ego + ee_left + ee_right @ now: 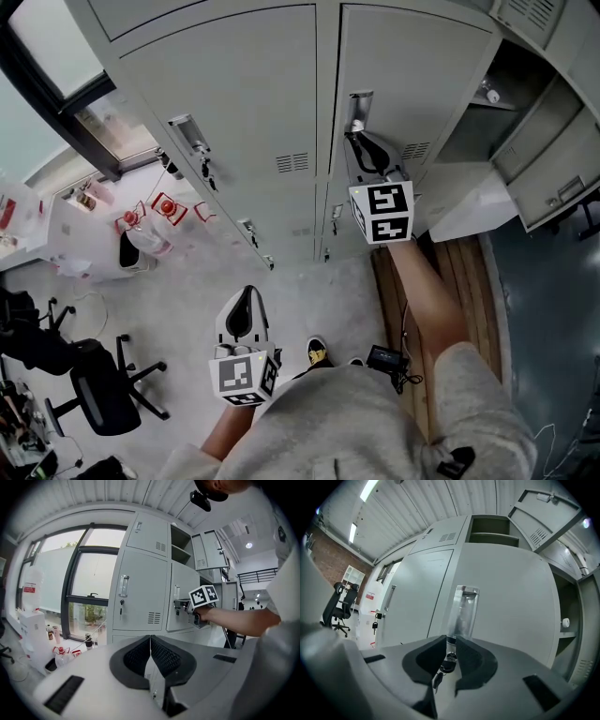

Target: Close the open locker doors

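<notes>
Grey lockers [225,112] — right-hand door [553,183] open; right tool [451,640] pinches key [448,660] under handle [464,613]; left tool [150,641] clenched.

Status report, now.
Left gripper shut, empty, held low. Right gripper clamped on door handle. Open locker to its right, door not closed. No obstruction seen.

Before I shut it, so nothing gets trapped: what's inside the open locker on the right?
A shelf holding one small white round object; nothing else shows. Lower down, a white panel covers the view.
</notes>
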